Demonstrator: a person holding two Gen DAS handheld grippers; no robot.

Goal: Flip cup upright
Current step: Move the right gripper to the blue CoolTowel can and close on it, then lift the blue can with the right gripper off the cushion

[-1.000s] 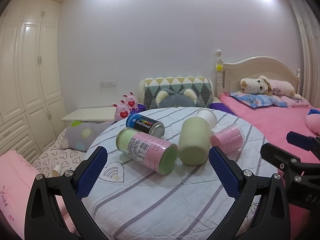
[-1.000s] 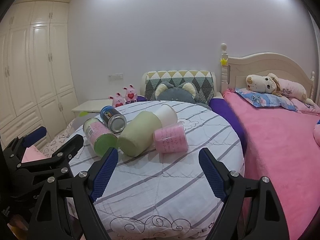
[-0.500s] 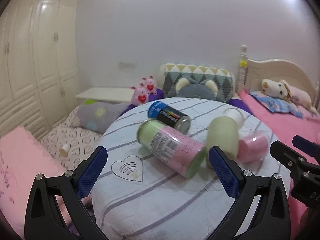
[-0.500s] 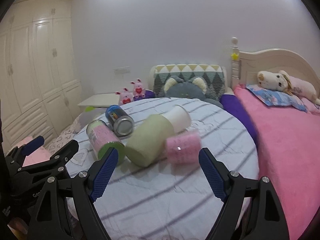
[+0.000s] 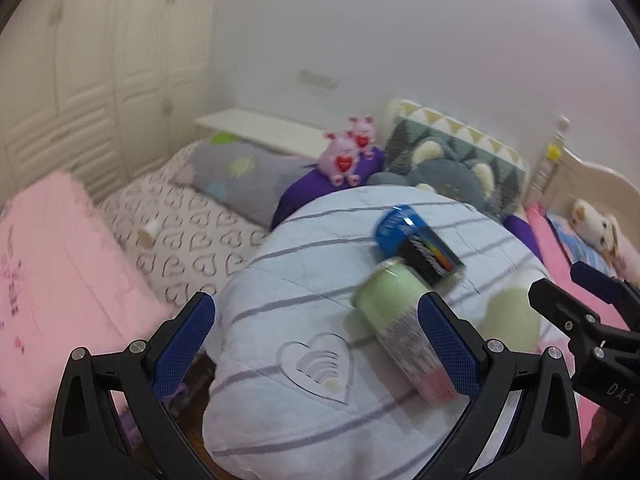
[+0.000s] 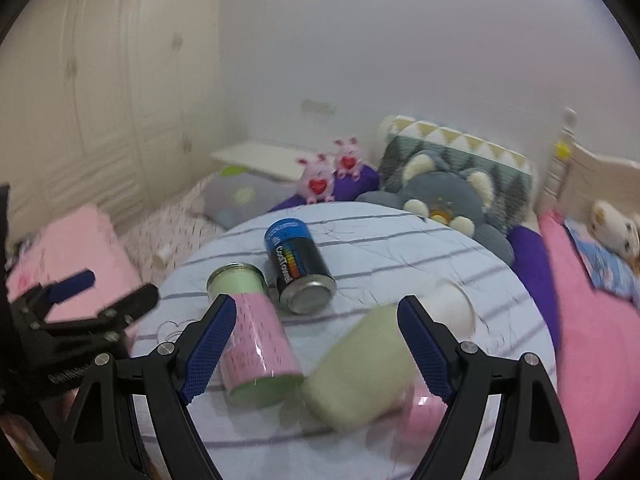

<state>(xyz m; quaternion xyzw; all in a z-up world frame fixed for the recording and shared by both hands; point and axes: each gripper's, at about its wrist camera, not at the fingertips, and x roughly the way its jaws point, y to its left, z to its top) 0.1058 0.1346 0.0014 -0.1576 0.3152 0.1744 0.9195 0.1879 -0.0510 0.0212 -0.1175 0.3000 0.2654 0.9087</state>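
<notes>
Left tongs: my left gripper (image 5: pixel 316 336) has its blue-padded fingers spread wide apart, gripping nothing, hovering over the near-left edge of the round table covered in a white cloth with grey stripes (image 5: pixel 288 280).
Right tongs: my right gripper (image 6: pixel 320 344) is also spread wide, empty, low over the near side of the same table (image 6: pixel 400 248); it shows at the right edge of the left wrist view (image 5: pixel 576 320).
Cup: the pale green cup with a white end (image 6: pixel 364 364) lies on its side near the table's front, between my right fingers in the right wrist view, its green end toward me. In the left wrist view it is a blurred green shape (image 5: pixel 512 320) past my right-hand pad.
Green and pink jar: a clear cylinder with a pink label and green ends (image 6: pixel 252 332) lies on its side just left of the cup, partly behind my left-hand pad.
Can: a blue and black metal can (image 6: pixel 298 266) lies on its side behind the jar, close to it.
Pink cup: a small pink cup (image 6: pixel 424 404) lies blurred, just beside the green cup on its near right.
Surroundings: two pink plush toys (image 6: pixel 328 174) and a grey plush cushion (image 6: pixel 444 200) sit beyond the table.
</notes>
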